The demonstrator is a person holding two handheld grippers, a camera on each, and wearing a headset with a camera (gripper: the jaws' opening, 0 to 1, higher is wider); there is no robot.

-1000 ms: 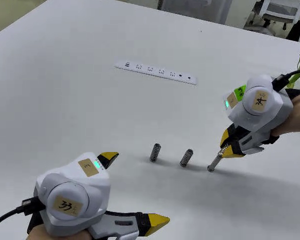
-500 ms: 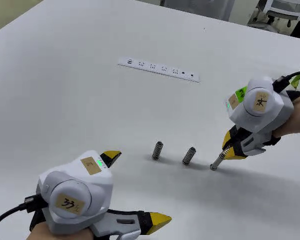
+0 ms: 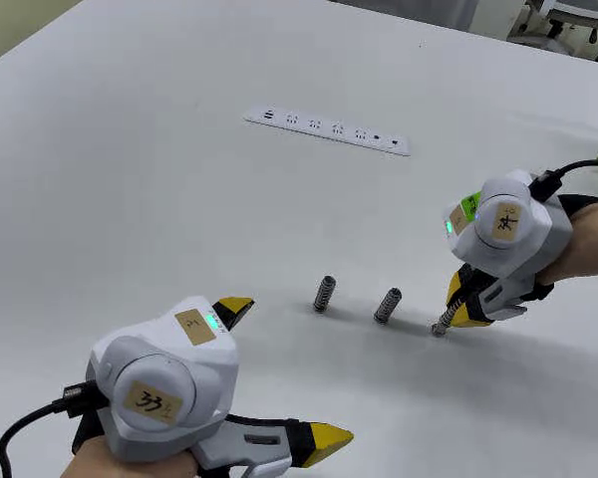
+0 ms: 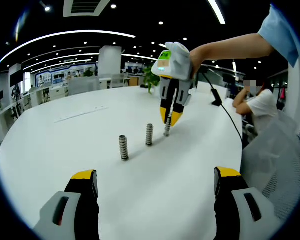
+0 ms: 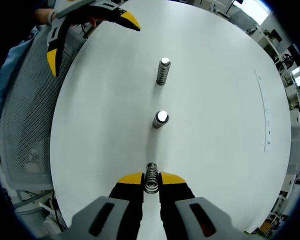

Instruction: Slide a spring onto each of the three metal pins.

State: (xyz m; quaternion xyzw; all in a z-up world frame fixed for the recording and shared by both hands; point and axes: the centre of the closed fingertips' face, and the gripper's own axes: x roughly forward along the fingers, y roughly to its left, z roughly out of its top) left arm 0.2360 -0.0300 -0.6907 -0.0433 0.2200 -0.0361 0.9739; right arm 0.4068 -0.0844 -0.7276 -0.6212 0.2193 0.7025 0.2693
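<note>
Right gripper view | spring (image 5: 151, 181) pinched between right gripper (image 5: 151, 176) tips

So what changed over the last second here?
The right gripper, shut on the spring, came down along the third pin toward the table, leaving less bare pin below it. The left sprung pin and middle sprung pin stayed put; the left gripper stayed open. Only the headset shifted the framing.
</note>
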